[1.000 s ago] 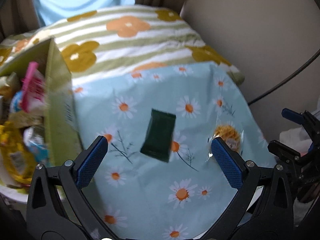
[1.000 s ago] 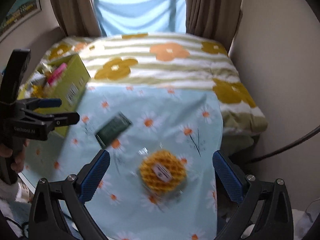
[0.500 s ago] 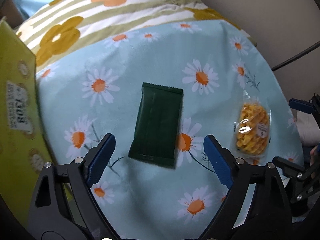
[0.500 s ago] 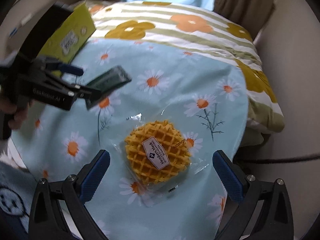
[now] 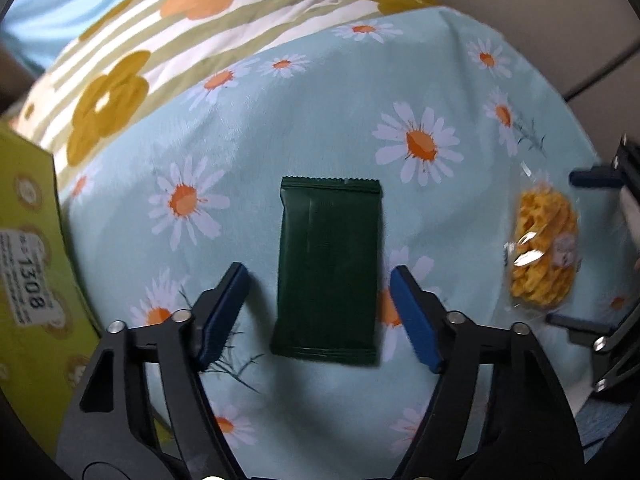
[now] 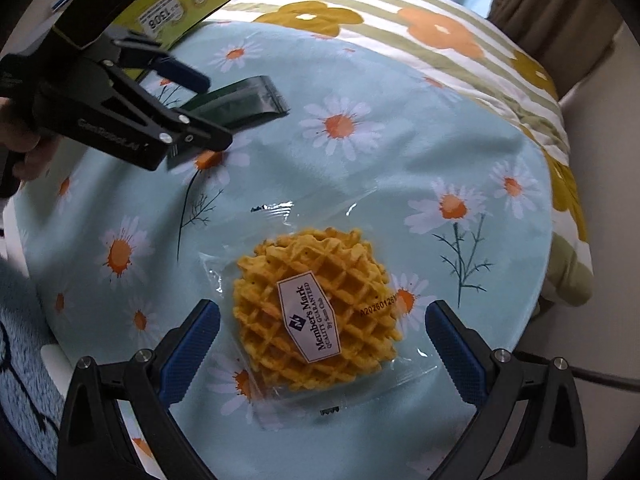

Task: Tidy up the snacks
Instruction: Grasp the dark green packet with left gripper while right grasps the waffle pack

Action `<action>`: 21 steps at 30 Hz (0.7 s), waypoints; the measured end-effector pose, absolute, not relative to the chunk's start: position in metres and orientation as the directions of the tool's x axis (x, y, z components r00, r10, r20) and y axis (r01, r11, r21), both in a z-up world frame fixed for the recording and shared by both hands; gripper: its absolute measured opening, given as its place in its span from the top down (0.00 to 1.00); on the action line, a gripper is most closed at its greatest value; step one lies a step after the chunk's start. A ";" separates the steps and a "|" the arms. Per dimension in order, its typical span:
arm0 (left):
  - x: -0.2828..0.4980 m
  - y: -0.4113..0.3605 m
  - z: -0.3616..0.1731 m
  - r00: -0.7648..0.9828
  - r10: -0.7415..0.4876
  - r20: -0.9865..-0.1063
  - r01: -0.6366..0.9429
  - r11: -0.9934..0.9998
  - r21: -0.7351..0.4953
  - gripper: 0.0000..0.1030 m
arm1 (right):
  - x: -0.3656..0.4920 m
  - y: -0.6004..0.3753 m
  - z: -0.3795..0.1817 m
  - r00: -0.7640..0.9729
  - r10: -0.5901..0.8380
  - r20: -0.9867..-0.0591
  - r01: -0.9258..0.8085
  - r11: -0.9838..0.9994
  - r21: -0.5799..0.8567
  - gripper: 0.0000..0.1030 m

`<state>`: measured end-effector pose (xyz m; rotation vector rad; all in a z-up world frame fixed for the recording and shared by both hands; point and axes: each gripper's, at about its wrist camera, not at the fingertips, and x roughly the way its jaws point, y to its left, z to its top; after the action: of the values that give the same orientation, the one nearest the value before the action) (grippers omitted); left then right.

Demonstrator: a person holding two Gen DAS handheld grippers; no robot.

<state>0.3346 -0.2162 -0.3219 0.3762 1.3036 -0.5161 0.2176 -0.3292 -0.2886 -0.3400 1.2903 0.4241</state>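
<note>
Dark green foil is what the left wrist view centres on: a flat snack packet [image 5: 329, 268] lying on the daisy-print cloth [image 5: 320, 100], its lower half between the blue pads of the left gripper [image 5: 320, 312]. The jaws are closing, but a gap shows on either side, so nothing is gripped. A yellow-green box [image 5: 32, 260] stands at the left edge. The risk, as a judgement: a packet this flat could slide or buckle, or the pads could pinch the loose cloth with it.

From the right wrist view, a waffle [image 6: 316, 312] in clear wrap lies between the wide-apart pads of the right gripper [image 6: 320, 344], untouched. Its slippery film could slip free if only the wrapper edge is caught.
</note>
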 end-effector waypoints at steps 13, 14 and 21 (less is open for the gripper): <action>0.341 -0.211 -0.317 0.155 -0.157 -0.975 0.546 0.837 -0.048 0.60 | 0.225 -0.328 -0.297 0.149 0.182 -0.972 -0.546 0.835 0.072 0.01; 0.341 -0.210 -0.316 0.153 -0.160 -0.975 0.543 0.838 -0.052 0.60 | 0.227 -0.330 -0.298 0.147 0.184 -0.972 -0.548 0.833 0.075 0.01; 0.337 -0.206 -0.310 0.159 -0.178 -0.971 0.524 0.849 -0.070 0.60 | 0.234 -0.327 -0.310 0.127 0.176 -0.976 -0.582 0.810 0.071 0.12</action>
<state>0.3369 -0.2058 -0.3103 0.3132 1.3221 -0.5133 0.2342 -0.3272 -0.3098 -0.3667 1.3375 0.5699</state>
